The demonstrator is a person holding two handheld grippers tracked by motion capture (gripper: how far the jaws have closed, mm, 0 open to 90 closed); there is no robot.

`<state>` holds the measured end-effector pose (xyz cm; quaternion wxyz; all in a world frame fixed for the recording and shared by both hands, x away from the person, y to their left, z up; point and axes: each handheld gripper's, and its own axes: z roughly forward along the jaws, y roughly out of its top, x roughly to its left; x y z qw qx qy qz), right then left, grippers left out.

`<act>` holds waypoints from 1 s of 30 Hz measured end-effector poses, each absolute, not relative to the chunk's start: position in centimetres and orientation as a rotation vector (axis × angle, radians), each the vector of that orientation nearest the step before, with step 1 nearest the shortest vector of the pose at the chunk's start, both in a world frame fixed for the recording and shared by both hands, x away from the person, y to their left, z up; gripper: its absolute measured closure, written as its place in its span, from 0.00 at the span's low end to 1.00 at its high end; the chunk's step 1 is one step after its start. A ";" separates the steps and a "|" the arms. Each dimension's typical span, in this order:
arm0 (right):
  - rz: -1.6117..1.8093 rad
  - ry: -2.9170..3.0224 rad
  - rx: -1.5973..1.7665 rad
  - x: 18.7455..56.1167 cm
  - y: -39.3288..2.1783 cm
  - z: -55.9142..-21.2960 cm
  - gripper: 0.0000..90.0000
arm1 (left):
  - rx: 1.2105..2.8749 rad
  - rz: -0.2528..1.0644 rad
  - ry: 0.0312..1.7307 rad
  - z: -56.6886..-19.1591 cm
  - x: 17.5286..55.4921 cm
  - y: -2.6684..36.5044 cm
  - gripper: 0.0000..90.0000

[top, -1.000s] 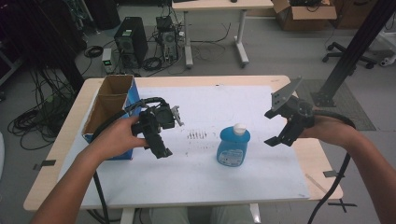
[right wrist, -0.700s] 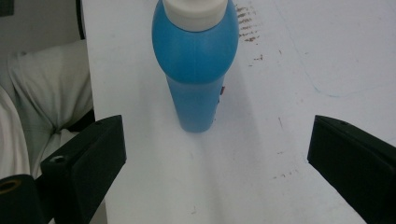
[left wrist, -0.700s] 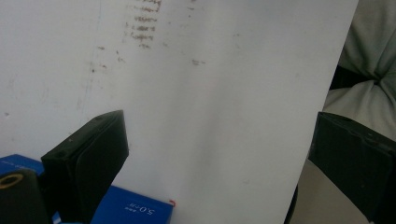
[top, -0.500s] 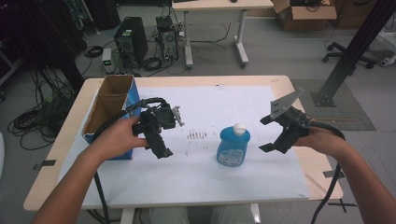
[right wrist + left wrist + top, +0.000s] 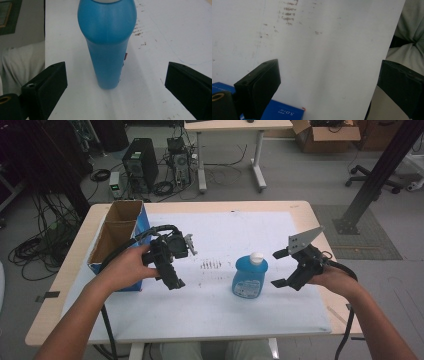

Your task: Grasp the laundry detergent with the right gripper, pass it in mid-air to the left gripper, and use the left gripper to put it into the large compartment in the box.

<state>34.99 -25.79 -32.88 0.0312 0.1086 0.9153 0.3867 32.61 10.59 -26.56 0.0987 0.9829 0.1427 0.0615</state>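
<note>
A blue bottle with a white cap stands upright on the white table sheet, a little right of centre. My right gripper is open just to its right, jaws level with the bottle and not touching it. In the right gripper view the blue bottle stands straight ahead, centred beyond the wide-apart jaws. My left gripper hovers left of the bottle, beside the blue cardboard box. In the left gripper view its jaws are spread wide over bare sheet, with nothing between them.
The open cardboard box stands at the table's left edge; a corner of it lies under the left jaw. Brown smudges mark the sheet at centre. Beyond the table are computer towers, a second table and cables on the floor.
My right gripper has moved left and slightly down, closing in on the bottle. The left gripper has stayed put.
</note>
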 end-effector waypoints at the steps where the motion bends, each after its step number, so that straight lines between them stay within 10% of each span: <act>1: 1.208 2.810 0.338 35.0 -25.9 -33.1 0.04 | 2.910 0.181 0.419 -26.6 32.6 10.6 0.06; 30: 1.474 2.662 0.400 34.2 -25.7 -38.2 0.05 | 2.907 0.171 0.427 -26.9 32.7 10.5 0.06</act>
